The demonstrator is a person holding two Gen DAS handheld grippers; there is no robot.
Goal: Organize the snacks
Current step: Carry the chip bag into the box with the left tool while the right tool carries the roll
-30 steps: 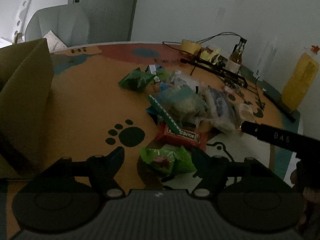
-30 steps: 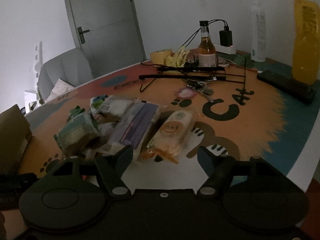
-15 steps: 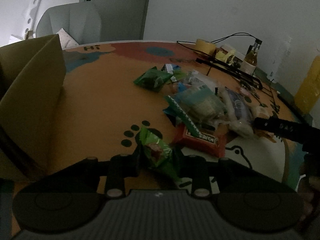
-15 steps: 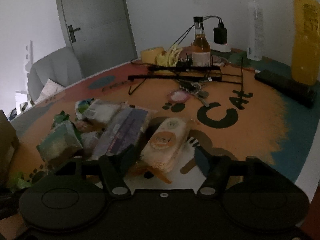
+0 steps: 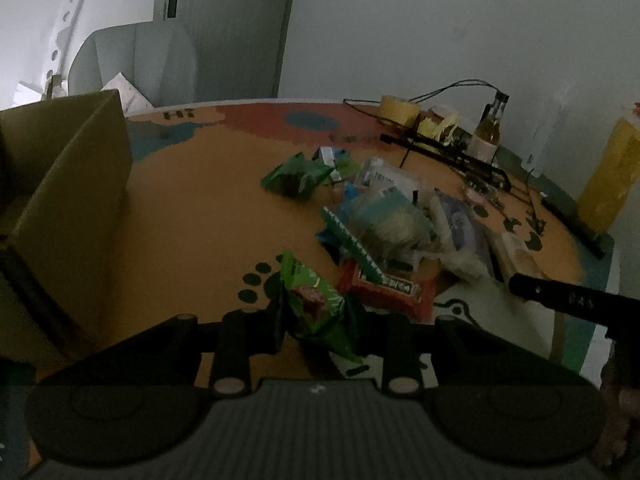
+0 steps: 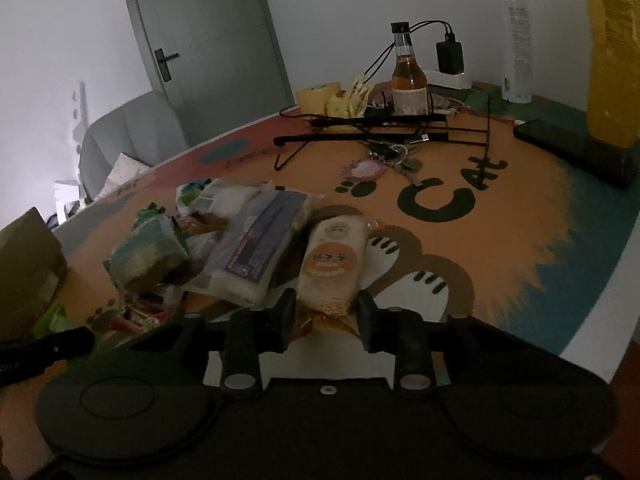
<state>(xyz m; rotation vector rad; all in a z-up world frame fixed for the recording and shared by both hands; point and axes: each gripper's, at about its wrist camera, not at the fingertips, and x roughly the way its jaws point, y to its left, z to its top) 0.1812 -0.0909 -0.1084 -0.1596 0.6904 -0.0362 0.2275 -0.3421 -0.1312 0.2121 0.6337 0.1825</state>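
Both pairs of jaws have just been closing, each with a packet between them. The left hand-held gripper point(image 5: 316, 320) is now clenched on a green snack packet point(image 5: 314, 304), which stands tilted up between the pads at the near edge of the worktop point(image 5: 192, 208) where a second ago it lay flat and untouched. The right hand-held gripper point(image 6: 326, 316) has closed on the crimped near end of a pale bun packet point(image 6: 334, 260) with an orange round label, whose far end rests against the pile of snacks point(image 6: 240, 240). I judge both pickups are secured, so the next step is probably carrying the two packets to the cardboard box point(image 5: 68, 208) that stands open at the left, well apart from the pile. The green packet is glossy, crinkled film and buckles under the squeeze. The bun packet is soft, puffy and oblong, with a thin sealed frill at the gripped end that may slip. The remaining packets are loose plastic wrappers, among them a flat red bar point(image 5: 384, 286). The worktop cover is smooth, printed with paw marks.
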